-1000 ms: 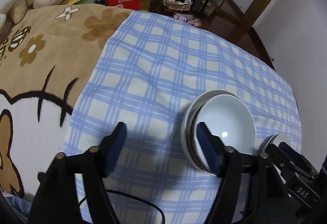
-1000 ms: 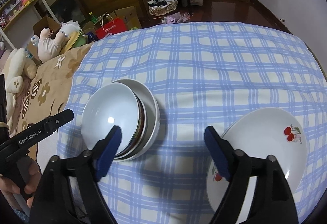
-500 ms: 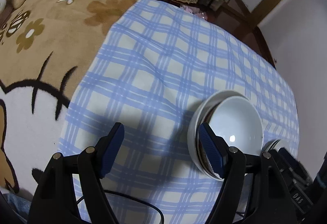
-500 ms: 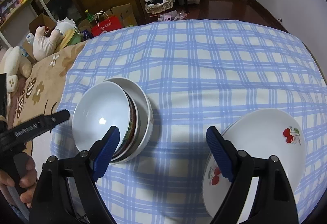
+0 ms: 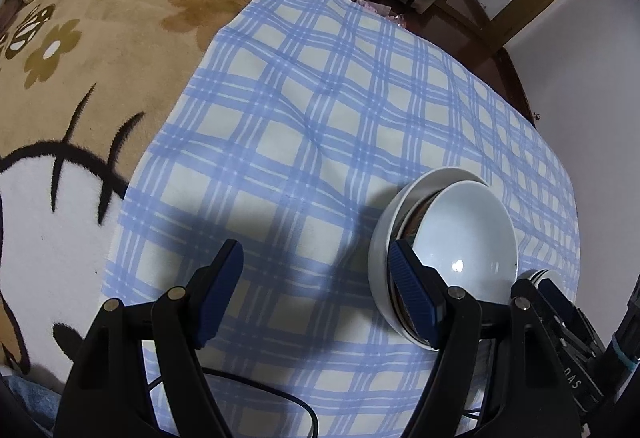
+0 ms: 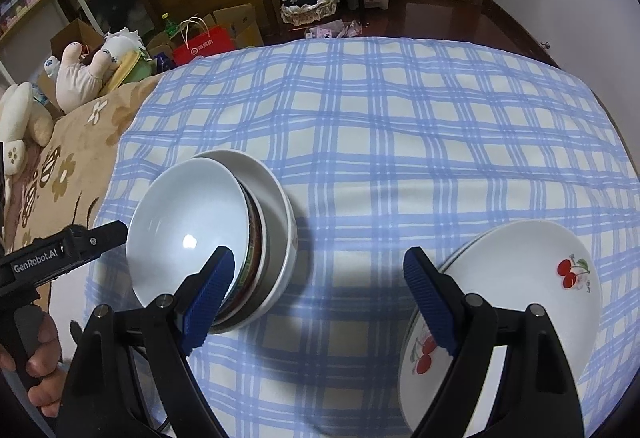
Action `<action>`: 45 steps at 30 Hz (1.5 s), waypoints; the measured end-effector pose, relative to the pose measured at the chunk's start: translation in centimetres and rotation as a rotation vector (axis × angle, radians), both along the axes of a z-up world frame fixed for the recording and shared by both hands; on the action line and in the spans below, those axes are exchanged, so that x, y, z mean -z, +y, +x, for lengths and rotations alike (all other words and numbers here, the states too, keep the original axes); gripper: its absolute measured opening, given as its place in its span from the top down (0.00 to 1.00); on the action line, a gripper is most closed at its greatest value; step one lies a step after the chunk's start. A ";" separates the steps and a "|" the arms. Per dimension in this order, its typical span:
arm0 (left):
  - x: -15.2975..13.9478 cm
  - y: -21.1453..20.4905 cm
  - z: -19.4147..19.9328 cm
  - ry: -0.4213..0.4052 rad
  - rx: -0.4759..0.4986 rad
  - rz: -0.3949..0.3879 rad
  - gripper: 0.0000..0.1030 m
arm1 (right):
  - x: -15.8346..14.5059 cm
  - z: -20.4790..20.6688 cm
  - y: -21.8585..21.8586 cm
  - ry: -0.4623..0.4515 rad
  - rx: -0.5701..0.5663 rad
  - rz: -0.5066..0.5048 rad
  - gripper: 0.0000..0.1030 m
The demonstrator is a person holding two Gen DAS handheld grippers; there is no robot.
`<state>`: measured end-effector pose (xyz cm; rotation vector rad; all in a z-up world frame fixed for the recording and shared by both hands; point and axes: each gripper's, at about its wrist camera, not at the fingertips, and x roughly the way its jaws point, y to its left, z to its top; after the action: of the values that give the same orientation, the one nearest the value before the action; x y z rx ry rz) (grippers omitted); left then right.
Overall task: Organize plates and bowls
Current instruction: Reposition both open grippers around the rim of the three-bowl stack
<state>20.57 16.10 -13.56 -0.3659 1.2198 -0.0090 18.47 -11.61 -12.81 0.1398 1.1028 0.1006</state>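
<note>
Surface: a blue-and-white checked cloth spread over a bed, beside a tan blanket with flower and cartoon patterns.
Bowls: a stack of bowls sits on the left part of the cloth. A plain white bowl lies on top, tilted and shifted toward the left edge, with a dark-rimmed bowl under it and a wider white bowl at the bottom.
Plates: a stack of plates with a red cherry print rests on the right part of the cloth, well apart from the bowls.
Left claw: wide open, holding nothing, its blue pads above bare cloth. Its right pad is just beside the near rim of the bowl stack; whether it touches cannot be told.
Right claw: wide open, holding nothing, hanging over the empty cloth between the bowls and the plates. One pad overlaps the bowl stack in the right wrist view, the other the plate stack.
Hand: a person's left hand grips the handle of the left tool at the lower left.
Background: stuffed toys, a red paper bag, cardboard boxes and wooden furniture on a dark floor.
</note>
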 end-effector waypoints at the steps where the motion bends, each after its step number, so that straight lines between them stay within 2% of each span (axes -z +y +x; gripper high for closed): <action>1: 0.1 0.0 0.0 0.001 0.003 -0.001 0.28 | 0.0 0.0 0.0 0.000 0.002 -0.004 0.12; 7: 0.7 -0.2 0.3 0.021 0.012 -0.008 0.28 | 0.2 0.2 -0.1 -0.001 0.003 -0.007 0.12; 16: 0.7 -0.9 0.4 0.020 0.034 0.041 0.28 | 0.7 0.5 -0.1 0.012 -0.004 0.005 0.12; 31: 0.9 -0.8 0.7 0.021 0.019 0.029 0.28 | 0.8 0.7 -0.1 0.048 -0.015 0.009 0.13; 40: 0.6 -1.4 0.9 0.009 0.041 0.083 0.28 | 0.5 0.4 -0.3 0.046 -0.005 0.032 0.16; 45: 0.5 -1.7 0.9 0.004 0.043 0.101 0.28 | 0.0 0.1 -0.6 0.038 0.003 0.051 0.27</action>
<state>21.49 14.40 -14.05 -0.2511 1.2266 0.0161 18.60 -12.24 -12.84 0.1896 1.1386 0.1240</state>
